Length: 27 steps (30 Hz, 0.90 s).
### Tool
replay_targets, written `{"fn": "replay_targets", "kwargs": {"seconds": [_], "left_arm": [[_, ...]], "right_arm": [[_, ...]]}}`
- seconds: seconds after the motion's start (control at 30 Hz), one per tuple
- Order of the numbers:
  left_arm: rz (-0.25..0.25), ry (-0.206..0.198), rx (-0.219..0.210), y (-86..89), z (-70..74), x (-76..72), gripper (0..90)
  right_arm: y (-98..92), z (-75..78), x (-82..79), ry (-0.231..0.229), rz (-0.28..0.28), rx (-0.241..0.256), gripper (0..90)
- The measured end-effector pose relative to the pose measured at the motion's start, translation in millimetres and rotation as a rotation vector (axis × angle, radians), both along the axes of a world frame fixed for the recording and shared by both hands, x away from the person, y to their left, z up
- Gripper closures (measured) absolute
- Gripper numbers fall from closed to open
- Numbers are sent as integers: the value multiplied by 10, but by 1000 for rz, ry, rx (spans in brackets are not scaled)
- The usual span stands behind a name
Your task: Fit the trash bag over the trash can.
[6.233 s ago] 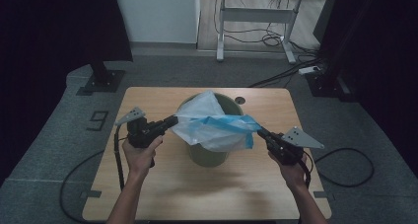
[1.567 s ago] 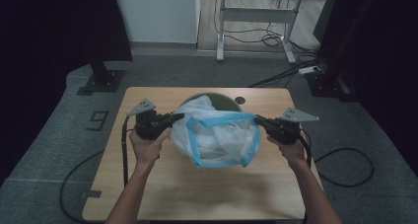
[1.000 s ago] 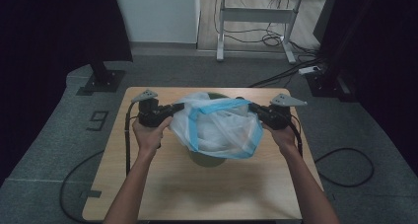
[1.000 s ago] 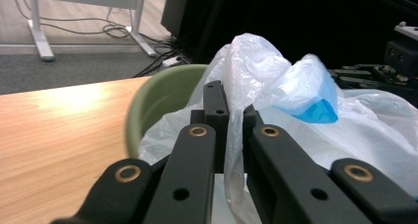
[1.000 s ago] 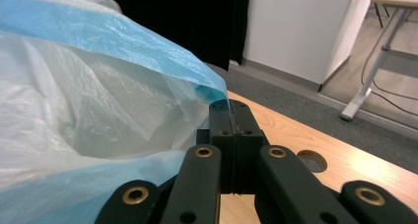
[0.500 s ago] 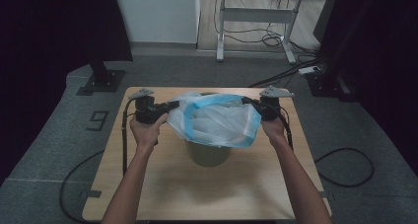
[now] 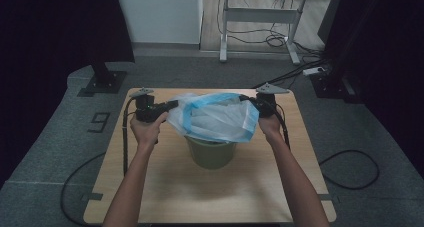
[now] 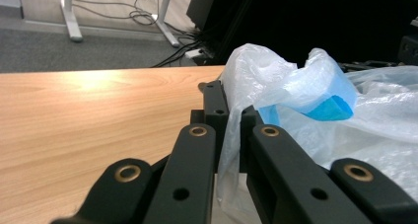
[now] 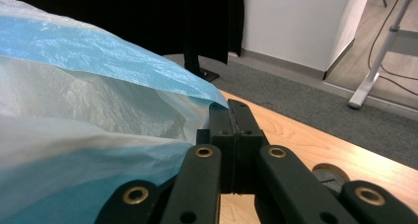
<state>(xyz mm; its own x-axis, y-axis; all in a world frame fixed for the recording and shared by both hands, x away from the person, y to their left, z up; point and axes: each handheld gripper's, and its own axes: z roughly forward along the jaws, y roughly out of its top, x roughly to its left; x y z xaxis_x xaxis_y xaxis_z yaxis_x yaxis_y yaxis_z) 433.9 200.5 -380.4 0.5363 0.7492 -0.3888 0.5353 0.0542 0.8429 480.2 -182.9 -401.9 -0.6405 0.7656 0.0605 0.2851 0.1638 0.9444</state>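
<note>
A clear plastic bag with a blue rim band hangs stretched between the two grippers, above a green bucket that stands mid-table. My left gripper is shut on the bag's left edge; in the left gripper view the film is pinched between the black jaws. My right gripper is shut on the right edge, where the blue band runs into the closed jaws. The bag's mouth covers the bucket's opening, hiding most of the rim.
The wooden table has bare surface in front of the bucket. Black cables trail from both grippers. Beyond the table lie grey floor, a stand base, desk legs and a power strip.
Both grippers have moved away from me and apart, carrying the bag from in front of the bucket to above it. The bag's mouth has spread wider over the bucket.
</note>
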Motion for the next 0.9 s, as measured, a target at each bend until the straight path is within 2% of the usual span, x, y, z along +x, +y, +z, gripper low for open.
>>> {"fn": "replay_targets", "kwargs": {"seconds": [0.17, 0.27, 0.37, 0.5, 0.63, 0.77, 0.9], "left_arm": [[12, 35, -3, 57, -108, 49, 894], [15, 54, 0, 75, -178, 67, 894], [13, 67, -5, 75, -233, 75, 894], [11, 72, 0, 54, -250, 91, 895], [6, 82, 12, 40, -285, 109, 895], [-7, 89, 6, 45, -311, 98, 895], [-13, 100, 4, 39, -316, 93, 895]], "right_arm": [[72, -96, 88, 41, 0, -12, 886], [60, -137, 128, 70, 7, 35, 887], [50, -146, 152, 77, -1, 35, 886], [53, -170, 192, 81, -15, -5, 887], [60, -261, 250, 119, -9, 16, 887], [59, -373, 273, 153, 10, 32, 889], [50, -406, 268, 185, 38, 45, 889]]}}
